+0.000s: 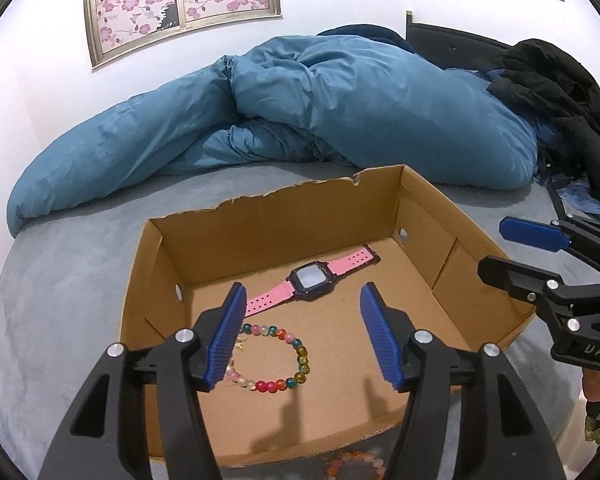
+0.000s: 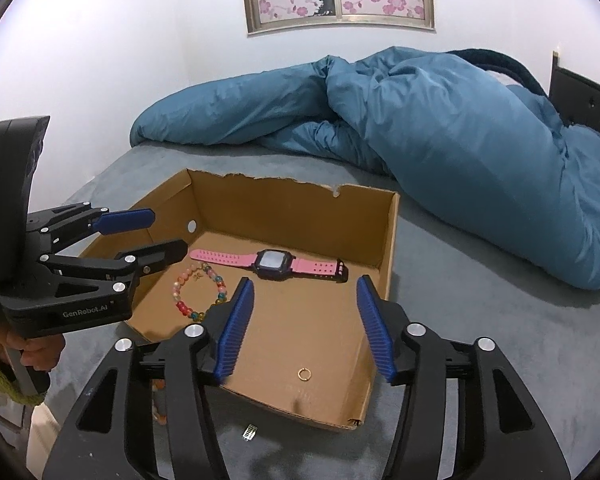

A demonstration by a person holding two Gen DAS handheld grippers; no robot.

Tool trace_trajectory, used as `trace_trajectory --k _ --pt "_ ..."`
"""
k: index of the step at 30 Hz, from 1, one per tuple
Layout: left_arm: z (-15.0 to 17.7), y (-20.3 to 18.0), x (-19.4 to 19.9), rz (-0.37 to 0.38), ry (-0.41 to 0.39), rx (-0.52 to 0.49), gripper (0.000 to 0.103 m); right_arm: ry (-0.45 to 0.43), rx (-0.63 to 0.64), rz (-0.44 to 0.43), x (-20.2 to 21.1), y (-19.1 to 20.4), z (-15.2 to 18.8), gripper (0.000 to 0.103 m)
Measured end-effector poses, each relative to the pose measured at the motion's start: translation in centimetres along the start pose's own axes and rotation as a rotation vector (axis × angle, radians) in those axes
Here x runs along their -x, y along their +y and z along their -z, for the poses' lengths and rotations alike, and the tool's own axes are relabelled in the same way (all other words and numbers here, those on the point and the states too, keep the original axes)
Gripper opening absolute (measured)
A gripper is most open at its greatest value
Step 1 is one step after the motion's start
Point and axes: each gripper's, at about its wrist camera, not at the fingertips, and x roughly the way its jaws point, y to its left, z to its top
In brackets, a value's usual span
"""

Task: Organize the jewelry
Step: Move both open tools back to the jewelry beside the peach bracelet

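Both grippers stood over a shallow cardboard box (image 1: 428, 216) that lay on a bed with a grey cover (image 1: 68, 280). No earlier moment can be compared, so only the present state is told. Seen from its own camera, the left gripper (image 1: 302, 336) had its jaws apart, with nothing pressed between the blue pads (image 1: 228, 332). Under it, on the box floor, lay a bracelet of coloured beads (image 1: 284, 360), partly hidden by the left pad. Behind the bracelet lay a pink watch (image 1: 312, 280) with a dark case, flat and at an angle.

From the right camera, the right gripper (image 2: 306, 328) also had open jaws that held nothing. A small gold ring (image 2: 304, 374) lay on the box floor between its pads, near the front edge. On the bed cover in front of the box lay a small silver piece (image 2: 249, 433); what it was I could not tell. A second beaded bracelet (image 1: 356, 462) lay blurred on the bed, just outside the box's near wall. A blue duvet (image 1: 340, 112) was heaped at the back.
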Motion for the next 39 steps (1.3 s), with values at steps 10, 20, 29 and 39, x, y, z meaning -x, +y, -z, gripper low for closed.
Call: trace_trajectory --k 10,20,29,39 --pt "0.8 0.5 1.2 -0.002 -0.015 0.003 0.062 -0.016 0.0 -0.006 0.8 0.3 0.1 0.055" --pt "1.5 0.8 3.5 -0.007 -0.048 -0.001 0.063 -0.034 0.005 -0.024 1.9 0.9 0.6 0.055" --pt "4.5 1.4 7.7 -0.01 -0.079 -0.001 0.063 -0.066 0.023 -0.075 5.1 0.7 2.4 0.055" --pt "9.1 1.9 10.7 -0.014 -0.071 -0.018 0.063 -0.036 0.051 -0.118 7.8 1.2 5.7 0.055"
